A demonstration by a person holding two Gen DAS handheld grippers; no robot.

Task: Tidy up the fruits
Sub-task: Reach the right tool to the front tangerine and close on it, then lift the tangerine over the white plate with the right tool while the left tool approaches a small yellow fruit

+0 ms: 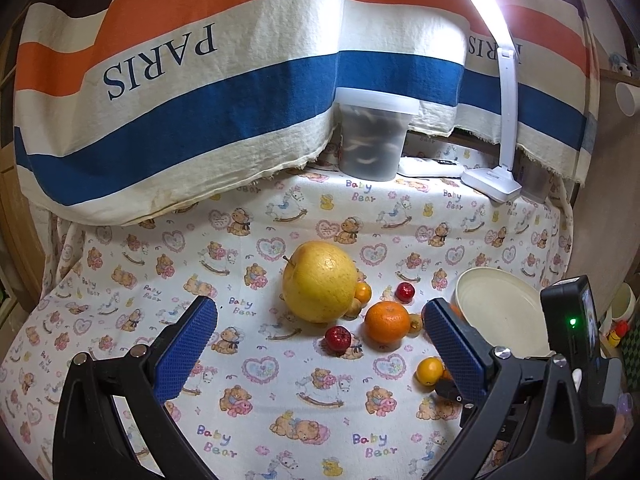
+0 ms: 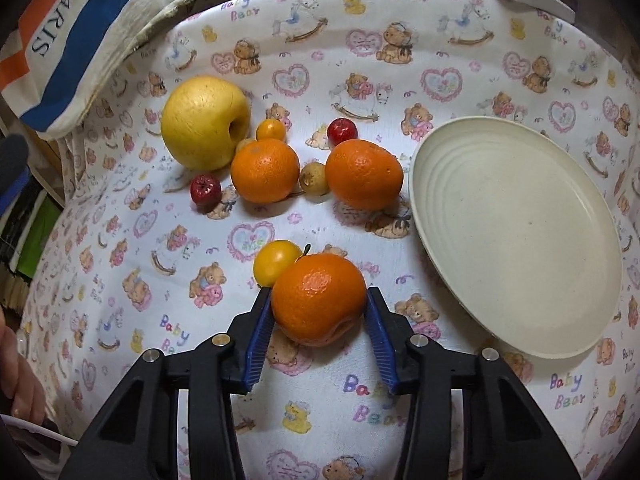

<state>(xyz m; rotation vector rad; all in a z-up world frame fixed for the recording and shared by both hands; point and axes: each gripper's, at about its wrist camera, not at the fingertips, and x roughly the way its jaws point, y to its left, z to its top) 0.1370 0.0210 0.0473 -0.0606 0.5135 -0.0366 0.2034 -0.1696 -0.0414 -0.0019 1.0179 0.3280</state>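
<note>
Nearest in the right wrist view, the right gripper (image 2: 319, 309) has its blue-padded jaws pinching the sides of a round orange mandarin with a dimpled skin (image 2: 318, 299), which seems to rest on or sit just above the white bear-printed tablecloth (image 2: 120, 264); whether it is lifted cannot be told. Touching it on the far left is a small yellow-orange ball-shaped fruit (image 2: 275, 261). The left gripper (image 1: 320, 320) hangs over the cloth with its jaws spread wide and nothing between them. To the right lies the cream-coloured ribbed round plate (image 2: 440, 152), and it holds no fruit at all, so by my judgement the sorting has barely started: the first mandarin is gripped but not yet placed. Farther off, all on the cloth, sit a second orange mandarin (image 2: 363, 173) just beside the plate's rim, a small tan pear-like fruit (image 2: 313, 179), a third orange mandarin (image 2: 265, 170), a little dark red apple-shaped fruit (image 2: 205, 189), another small red fruit (image 2: 342, 131), a tiny orange fruit (image 2: 271, 130) and, farthest left, a large yellow apple (image 2: 204, 122). Everything seen is left to move.
</note>
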